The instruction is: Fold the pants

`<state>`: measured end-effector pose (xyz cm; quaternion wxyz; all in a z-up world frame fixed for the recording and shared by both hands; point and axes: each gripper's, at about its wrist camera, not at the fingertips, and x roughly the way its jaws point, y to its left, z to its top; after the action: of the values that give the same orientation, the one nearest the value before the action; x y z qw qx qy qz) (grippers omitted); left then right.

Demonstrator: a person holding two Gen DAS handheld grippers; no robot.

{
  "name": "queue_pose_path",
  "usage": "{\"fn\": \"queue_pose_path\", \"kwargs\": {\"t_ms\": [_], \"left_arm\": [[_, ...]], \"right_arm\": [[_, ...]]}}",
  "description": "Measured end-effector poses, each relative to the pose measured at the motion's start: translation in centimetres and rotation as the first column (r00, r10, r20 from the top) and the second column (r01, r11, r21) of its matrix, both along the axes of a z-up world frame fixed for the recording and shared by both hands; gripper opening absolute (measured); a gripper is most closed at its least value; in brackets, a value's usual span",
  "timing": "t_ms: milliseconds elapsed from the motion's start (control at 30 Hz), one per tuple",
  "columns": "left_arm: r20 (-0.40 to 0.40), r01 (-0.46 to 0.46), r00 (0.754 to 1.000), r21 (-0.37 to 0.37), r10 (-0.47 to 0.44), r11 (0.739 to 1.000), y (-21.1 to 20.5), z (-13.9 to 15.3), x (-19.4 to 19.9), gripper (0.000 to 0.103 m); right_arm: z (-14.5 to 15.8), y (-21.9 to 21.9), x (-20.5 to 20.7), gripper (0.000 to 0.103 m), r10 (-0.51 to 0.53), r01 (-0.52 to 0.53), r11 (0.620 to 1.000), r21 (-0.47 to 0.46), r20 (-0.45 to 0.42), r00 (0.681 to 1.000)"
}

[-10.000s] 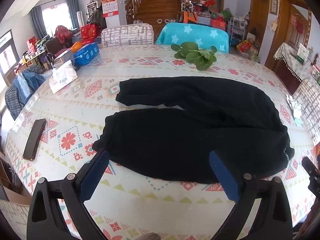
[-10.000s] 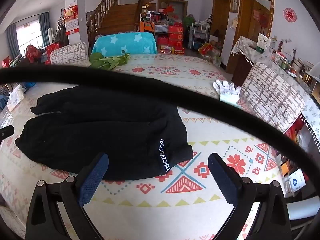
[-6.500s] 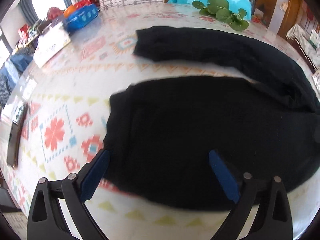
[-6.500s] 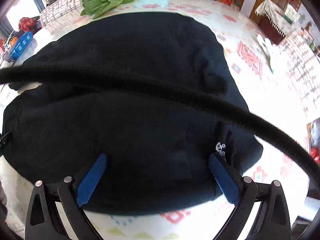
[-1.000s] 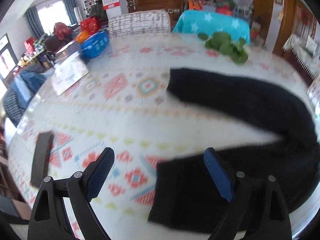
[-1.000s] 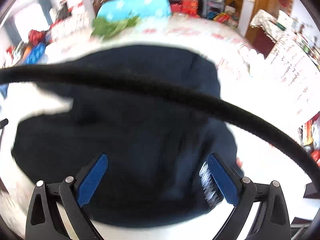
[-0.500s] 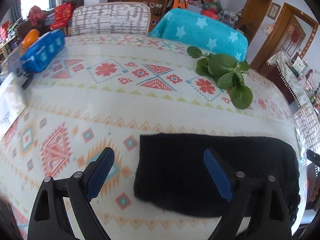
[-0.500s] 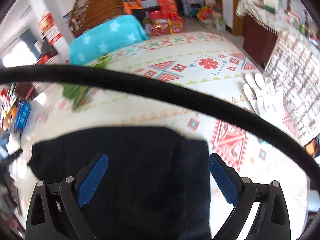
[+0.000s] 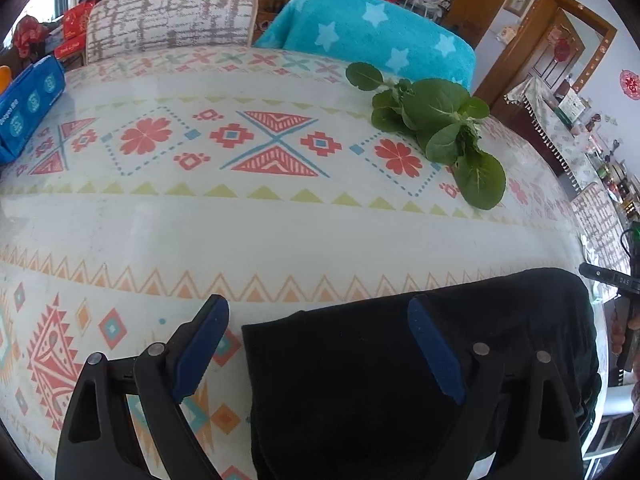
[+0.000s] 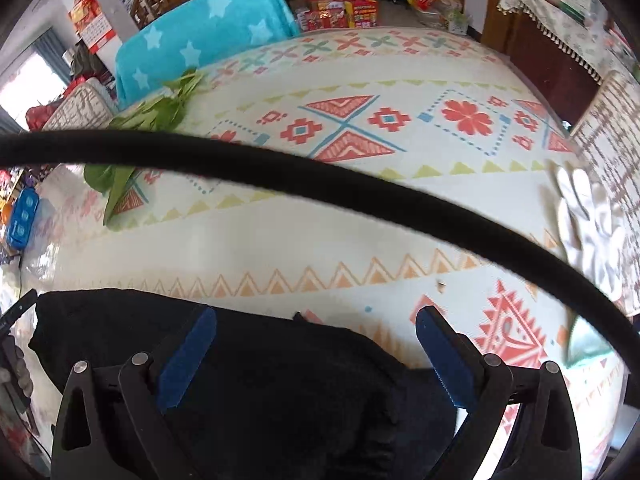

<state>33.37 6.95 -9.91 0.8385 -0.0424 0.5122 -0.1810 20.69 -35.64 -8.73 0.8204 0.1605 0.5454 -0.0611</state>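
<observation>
The black pants (image 9: 380, 376) lie folded into a compact dark block on the patterned tablecloth (image 9: 240, 232), near the table's front edge. In the left wrist view my left gripper (image 9: 320, 344) is open and empty, its blue pads over the block's left end. In the right wrist view the pants (image 10: 280, 392) fill the lower left. My right gripper (image 10: 316, 356) is open and empty over the block's right end. The far edge of the fold runs between both grippers' pads.
Green leafy vegetables (image 9: 440, 128) lie at the far side of the table. A blue box (image 9: 28, 108) sits at the far left. White gloves (image 10: 588, 220) lie at the right edge. Two chairs (image 9: 372, 28) stand behind the table. A black cable (image 10: 320, 184) crosses the right view.
Over ten seconds the spread pants became a short folded block. In the last half second both grippers, still open, shifted a little over the block.
</observation>
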Motion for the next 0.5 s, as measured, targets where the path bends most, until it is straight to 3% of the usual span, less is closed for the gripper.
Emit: {"fn": "queue_pose_path", "kwargs": {"t_ms": [100, 333, 500], "left_arm": [[-0.004, 0.03, 1.0, -0.001, -0.03, 1.0, -0.5, -0.5, -0.2, 0.091], [0.022, 0.083, 0.996, 0.08, -0.085, 0.993, -2.2, -1.1, -1.0, 0.091], [0.03, 0.1, 0.994, 0.103, -0.104, 0.99, -2.7, -1.2, -0.9, 0.091]], "right_arm": [[-0.4, 0.7, 0.9, 0.101, 0.037, -0.037, 0.999, 0.011, -0.011, 0.999], [-2.0, 1.2, 2.2, 0.101, 0.093, -0.093, 0.996, 0.011, -0.038, 0.995], [-2.5, 3.3, 2.3, 0.102, 0.191, -0.195, 0.977, -0.081, -0.061, 0.98]]}}
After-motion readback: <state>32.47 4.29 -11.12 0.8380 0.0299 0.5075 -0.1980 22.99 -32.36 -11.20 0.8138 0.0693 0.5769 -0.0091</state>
